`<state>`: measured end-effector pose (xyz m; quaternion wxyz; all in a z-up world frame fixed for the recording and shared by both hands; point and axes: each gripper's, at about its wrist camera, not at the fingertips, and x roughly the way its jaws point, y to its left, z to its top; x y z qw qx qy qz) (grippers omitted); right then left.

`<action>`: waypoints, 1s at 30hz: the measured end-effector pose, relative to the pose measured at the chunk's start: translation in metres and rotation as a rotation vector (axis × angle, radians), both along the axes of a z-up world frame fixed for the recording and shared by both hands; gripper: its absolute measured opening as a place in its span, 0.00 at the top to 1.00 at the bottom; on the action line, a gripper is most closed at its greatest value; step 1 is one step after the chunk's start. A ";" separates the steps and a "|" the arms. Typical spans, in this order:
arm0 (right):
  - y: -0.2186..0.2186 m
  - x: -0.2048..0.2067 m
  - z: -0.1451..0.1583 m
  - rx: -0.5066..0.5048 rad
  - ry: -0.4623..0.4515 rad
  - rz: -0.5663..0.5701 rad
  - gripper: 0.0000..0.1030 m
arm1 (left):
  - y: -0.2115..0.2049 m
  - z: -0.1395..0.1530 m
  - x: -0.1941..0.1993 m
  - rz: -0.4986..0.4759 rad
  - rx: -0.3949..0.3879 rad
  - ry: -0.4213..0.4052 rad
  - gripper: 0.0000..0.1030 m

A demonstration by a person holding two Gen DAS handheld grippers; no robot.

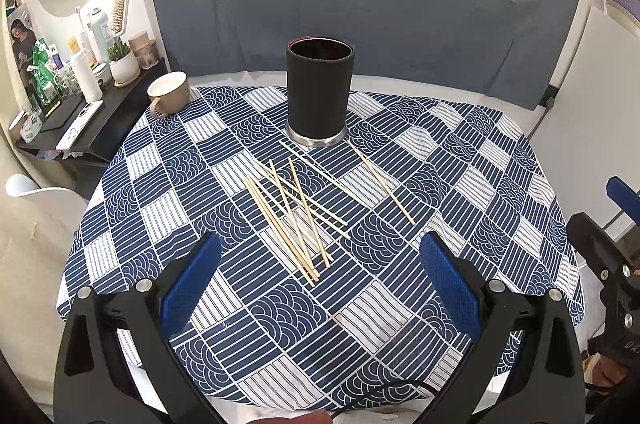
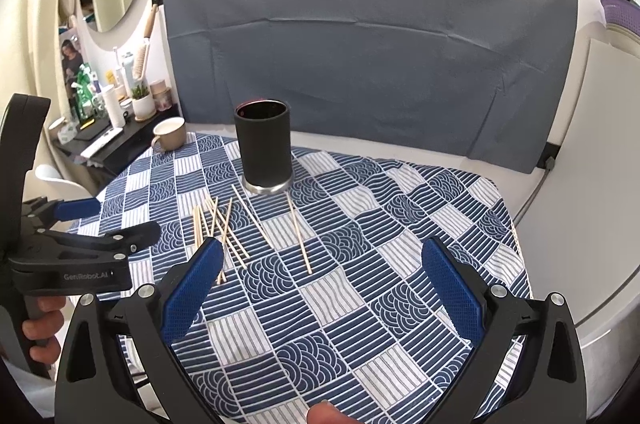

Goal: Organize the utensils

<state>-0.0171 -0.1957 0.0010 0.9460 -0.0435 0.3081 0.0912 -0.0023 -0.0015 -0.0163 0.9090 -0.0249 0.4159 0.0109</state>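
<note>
Lying loose on the patterned tablecloth (image 1: 420,152), the wooden chopsticks (image 1: 294,214) form a crisscrossed heap just near of the black cup (image 1: 320,92), with one single chopstick (image 1: 384,184) lying apart to the right of the heap. That cup stands upright toward the far middle of the table, on a silver base; its inside looks dark (I cannot tell whether anything is in it). A beige mug (image 1: 170,92) sits at the far left corner of the cloth, well apart from the sticks.

Both grippers hang above the near part of the table. The left gripper (image 1: 320,264) has its blue fingers (image 1: 192,284) spread wide with nothing between them, and the heap lies just beyond its tips. The right gripper (image 2: 322,268) is likewise spread wide and holds nothing; in its view the left gripper shows at the left edge, with a hand (image 2: 42,324) wrapped round its handle. A grey sheet (image 1: 360,4) covers the wall behind the table.
</note>
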 end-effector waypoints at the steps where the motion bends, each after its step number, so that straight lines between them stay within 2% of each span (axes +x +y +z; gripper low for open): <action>1: 0.000 0.000 0.000 -0.002 0.000 0.000 0.07 | -0.001 0.000 0.000 -0.001 0.003 0.000 0.06; 30: -0.002 0.003 -0.007 0.019 0.018 0.019 0.07 | -0.004 0.004 -0.001 0.007 0.015 0.008 0.06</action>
